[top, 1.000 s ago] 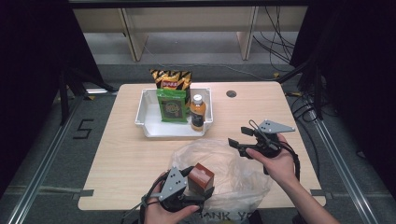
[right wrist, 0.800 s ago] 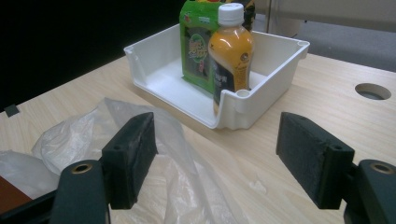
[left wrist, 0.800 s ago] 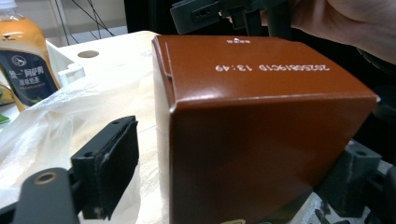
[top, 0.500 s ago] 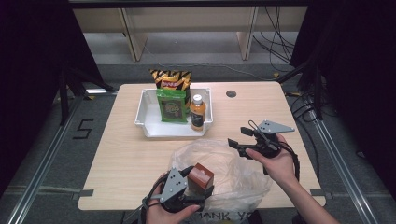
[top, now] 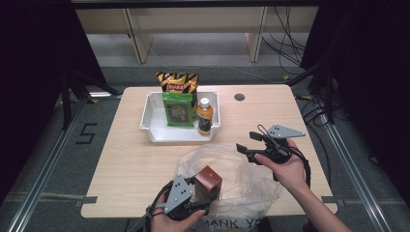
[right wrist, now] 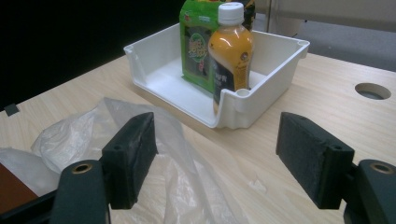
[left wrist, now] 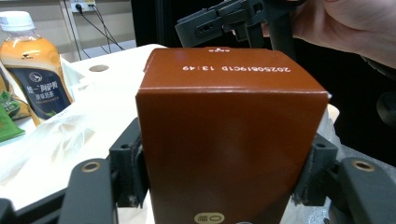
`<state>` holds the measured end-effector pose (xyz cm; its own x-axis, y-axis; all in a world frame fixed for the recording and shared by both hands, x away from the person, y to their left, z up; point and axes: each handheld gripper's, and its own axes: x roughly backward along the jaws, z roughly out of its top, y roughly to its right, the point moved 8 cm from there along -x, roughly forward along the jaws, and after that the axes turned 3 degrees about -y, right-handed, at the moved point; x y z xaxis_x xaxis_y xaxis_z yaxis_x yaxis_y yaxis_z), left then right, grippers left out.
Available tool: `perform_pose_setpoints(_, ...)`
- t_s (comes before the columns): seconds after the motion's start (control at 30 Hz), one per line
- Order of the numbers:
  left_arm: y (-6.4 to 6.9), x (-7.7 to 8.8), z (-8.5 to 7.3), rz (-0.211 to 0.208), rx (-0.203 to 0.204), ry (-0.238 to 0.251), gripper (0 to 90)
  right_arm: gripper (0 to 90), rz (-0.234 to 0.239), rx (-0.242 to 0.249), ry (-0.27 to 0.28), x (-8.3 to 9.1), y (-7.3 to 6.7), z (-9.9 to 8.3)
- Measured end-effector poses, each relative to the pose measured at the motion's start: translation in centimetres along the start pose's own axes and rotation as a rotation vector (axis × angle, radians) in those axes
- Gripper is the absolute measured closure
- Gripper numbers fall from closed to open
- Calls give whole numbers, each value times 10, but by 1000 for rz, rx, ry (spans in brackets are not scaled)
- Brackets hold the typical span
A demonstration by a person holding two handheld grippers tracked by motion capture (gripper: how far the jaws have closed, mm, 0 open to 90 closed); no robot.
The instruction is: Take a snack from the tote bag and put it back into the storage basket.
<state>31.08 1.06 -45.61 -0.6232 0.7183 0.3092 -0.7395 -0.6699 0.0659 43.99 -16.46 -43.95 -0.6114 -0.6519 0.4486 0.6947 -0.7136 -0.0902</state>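
On the wooden table [top: 125, 164] we see a white tray [top: 157, 130] with a bottle [top: 204, 117] and green packet [top: 177, 110], and near us a clear plastic bag [top: 241, 181]. Over the bag's near left part, our left gripper [top: 205, 191] has just been closing its jaws, which now press both sides of the upright brown box [top: 208, 180]. Our right gripper [top: 244, 146] hovers wide open and empty over the bag's far right edge.
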Motion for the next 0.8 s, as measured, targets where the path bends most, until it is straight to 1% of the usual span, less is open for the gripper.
perform_pose_setpoints(0.03, 0, 1, 0, 0, -1, -3, 357, 292, 5, 6, -5, 0, 0, 0)
perform_pose_setpoints(0.07, -1, 1, 0, 0, -1, -4, 360, 292, 5, 5, -8, 0, 0, -1)
perform_pose_setpoints(0.1, -1, 2, 0, 1, -7, -4, 363, 292, 15, 1, -10, 0, 0, -1)
perform_pose_setpoints(0.13, -1, 1, 0, -1, -4, 6, 365, 293, 21, -25, -23, 1, -3, -2)
perform_pose_setpoints(0.17, -1, 2, 0, 0, -4, 2, 366, 293, 17, -17, -17, 1, -2, -1)
perform_pose_setpoints(0.2, 0, 2, 0, -2, -9, -2, 367, 293, 4, -14, 1, 1, -1, 0)
perform_pose_setpoints(0.23, 0, 3, 1, -4, -6, 0, 367, 293, 4, -3, -6, 1, 0, 0)
perform_pose_setpoints(0.27, 0, 3, 1, -6, -3, 4, 367, 293, 14, -10, -15, 1, -1, -1)
perform_pose_setpoints(0.3, 0, 3, 2, -8, -2, 12, 368, 293, 25, -21, -13, 1, -2, -1)
perform_pose_setpoints(0.33, 0, 4, 3, -6, -8, 6, 368, 293, 24, -40, -9, 1, -4, 0)
perform_pose_setpoints(0.37, 0, 4, 4, -7, 0, 18, 368, 293, 14, -63, 6, 1, -5, 1)
perform_pose_setpoints(0.4, 0, 5, 5, -6, 0, 15, 368, 294, 16, -37, -1, 2, -3, 0)
perform_pose_setpoints(0.43, 0, 6, 7, -9, 1, 26, 368, 293, 11, -7, -1, 2, 0, 1)
perform_pose_setpoints(0.47, -1, 7, 8, -6, -1, 21, 368, 293, 22, -21, -3, 2, -2, 0)
perform_pose_setpoints(0.5, -1, 8, 9, -6, 9, 27, 368, 294, 25, -33, -13, 2, -2, 0)
perform_pose_setpoints(0.53, -1, 8, 11, -7, 8, 35, 368, 294, 22, -31, -12, 2, -2, -1)
perform_pose_setpoints(0.57, -2, 9, 12, -4, 15, 31, 368, 294, 23, -30, -11, 2, -2, -1)
perform_pose_setpoints(0.6, -2, 9, 14, -6, 17, 43, 368, 294, 22, -26, -10, 2, -2, 0)
perform_pose_setpoints(0.63, -3, 11, 16, -1, 13, 40, 369, 294, 25, -31, -11, 2, -2, -1)
perform_pose_setpoints(0.67, -4, 11, 18, -3, 15, 48, 369, 294, 21, -25, -10, 3, -2, 0)
perform_pose_setpoints(0.7, -4, 12, 19, 0, 20, 46, 369, 294, 24, -31, -11, 2, -2, -1)
perform_pose_setpoints(0.73, -5, 13, 21, 3, 19, 52, 369, 294, 16, -20, -11, 2, -1, -1)
perform_pose_setpoints(0.77, -6, 13, 22, 3, 20, 57, 369, 294, 18, -27, -12, 2, -2, -1)
perform_pose_setpoints(0.8, -7, 15, 24, 7, 20, 53, 370, 294, 3, -2, -3, 2, 1, -1)
